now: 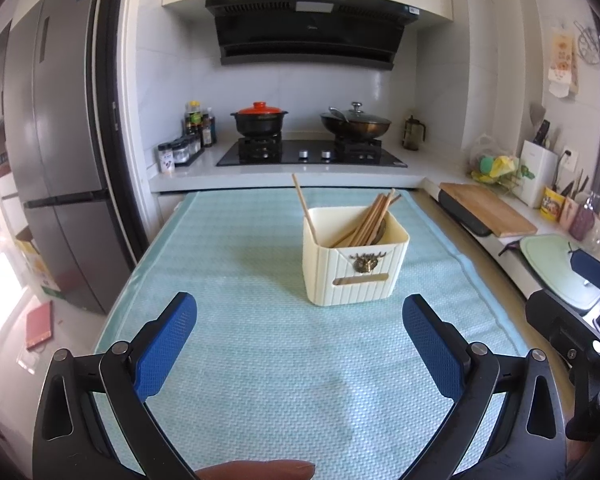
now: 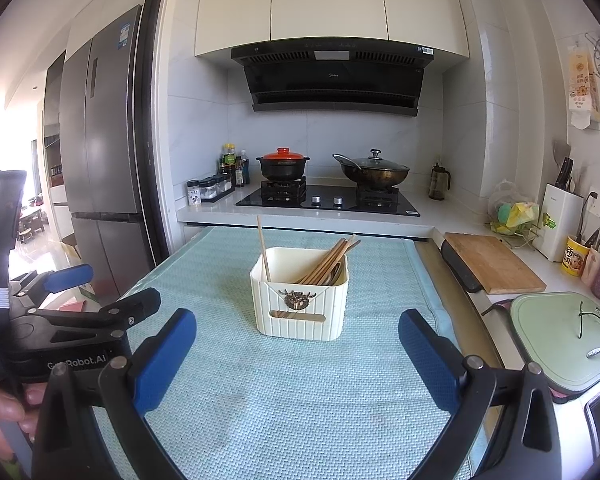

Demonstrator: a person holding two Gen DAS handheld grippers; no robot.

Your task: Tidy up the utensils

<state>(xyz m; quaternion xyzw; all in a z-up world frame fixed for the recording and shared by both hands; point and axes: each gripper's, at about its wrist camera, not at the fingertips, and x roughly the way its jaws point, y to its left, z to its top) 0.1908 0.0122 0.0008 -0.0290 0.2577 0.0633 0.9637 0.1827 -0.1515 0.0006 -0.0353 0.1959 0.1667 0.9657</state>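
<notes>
Left wrist view: my left tongs (image 1: 300,344) are spread wide, released, over bare pale-blue woven cloth (image 1: 228,264) on the tabletop. The cream ribbed plastic utensil box (image 1: 354,266) sits centre-right; wooden chopsticks (image 1: 374,218) lean upper right, one (image 1: 304,208) upper left.

Right wrist view: my right tongs (image 2: 298,346) are released too; "Robot.AI" reads on the left tool, lower left.

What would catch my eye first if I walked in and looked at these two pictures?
Most likely the cream utensil holder standing alone in the middle of the pale green mat, with wooden chopsticks leaning out of it. Next, the blue-padded left gripper and right gripper, both open and empty in the foreground. Behind, a black pot with a red lid sits on the stove.
</notes>
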